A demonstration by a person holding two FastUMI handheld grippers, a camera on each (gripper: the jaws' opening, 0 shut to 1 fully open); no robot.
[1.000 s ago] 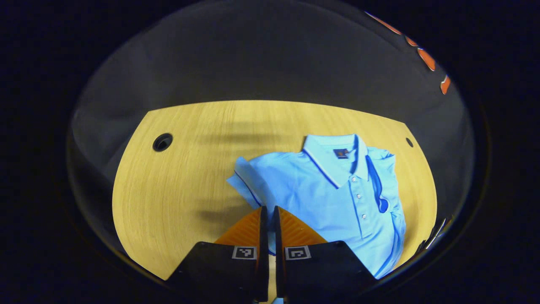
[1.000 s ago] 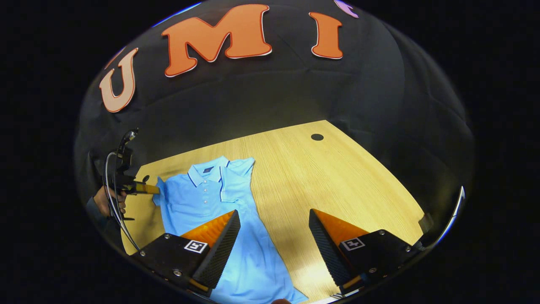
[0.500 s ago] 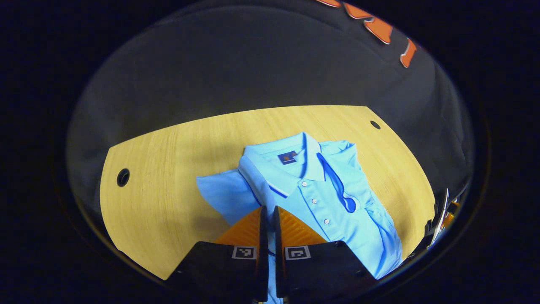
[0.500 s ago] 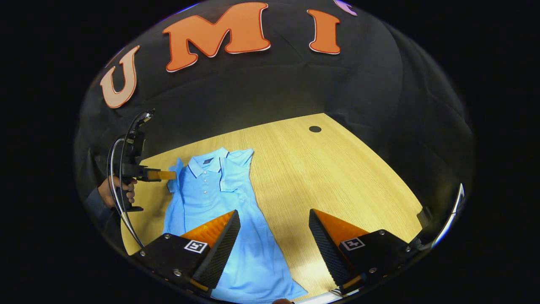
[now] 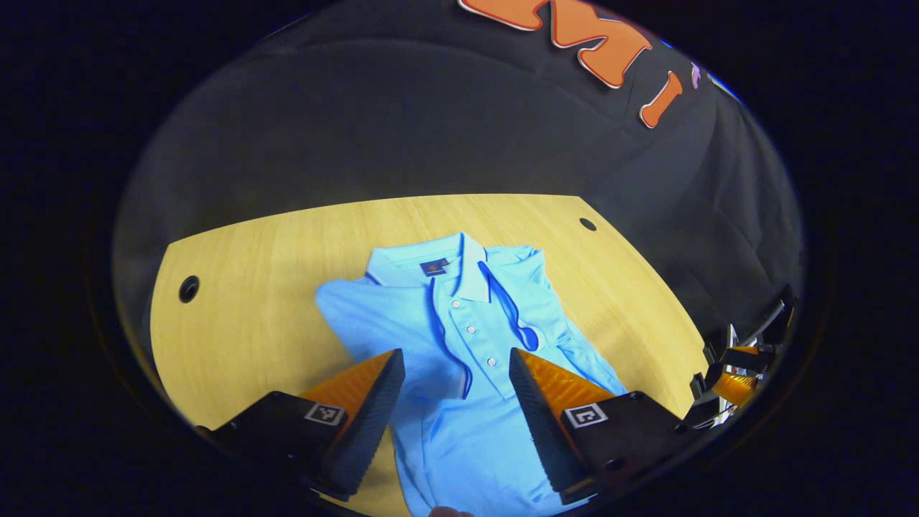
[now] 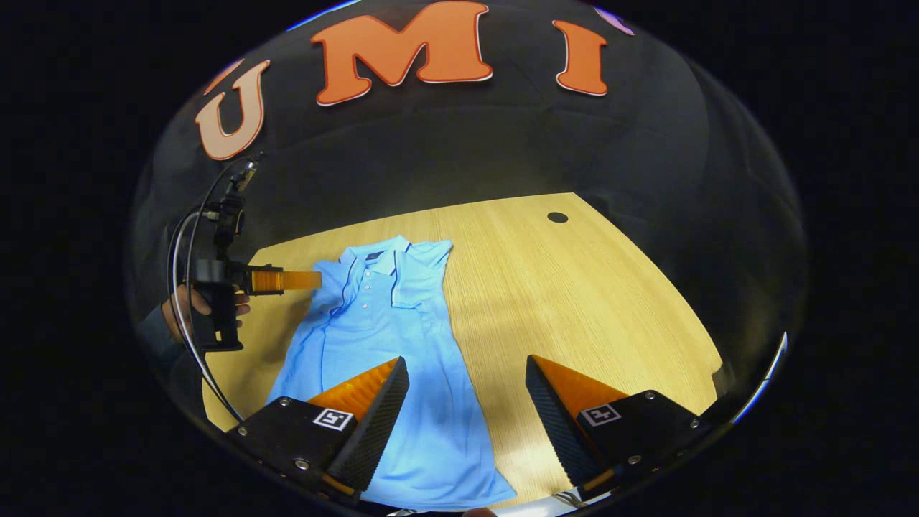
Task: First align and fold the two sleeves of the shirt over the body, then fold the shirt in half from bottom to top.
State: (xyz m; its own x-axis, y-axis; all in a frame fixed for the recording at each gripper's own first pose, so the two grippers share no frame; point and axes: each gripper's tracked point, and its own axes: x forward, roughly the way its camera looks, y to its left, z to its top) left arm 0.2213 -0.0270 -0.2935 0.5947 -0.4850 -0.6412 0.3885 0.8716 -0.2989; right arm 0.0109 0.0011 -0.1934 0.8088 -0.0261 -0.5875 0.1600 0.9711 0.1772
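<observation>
Now your left gripper point(image 5: 456, 373) and right gripper point(image 6: 467, 384) both gape over the shirt point(image 6: 388, 337), sleeves folded in.

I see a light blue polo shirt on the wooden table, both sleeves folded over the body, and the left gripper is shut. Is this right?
Not quite: the left gripper is open, its fingers spread apart over the polo shirt, as the left gripper view shows. The rest stands: the shirt lies on the wooden table.

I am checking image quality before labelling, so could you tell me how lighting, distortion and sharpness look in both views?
Left gripper view: the table edge bows from fisheye distortion; the shirt is evenly lit and sharp. Right gripper view: a soft shadow falls on the shirt near the right gripper; no blur or glare.
</observation>
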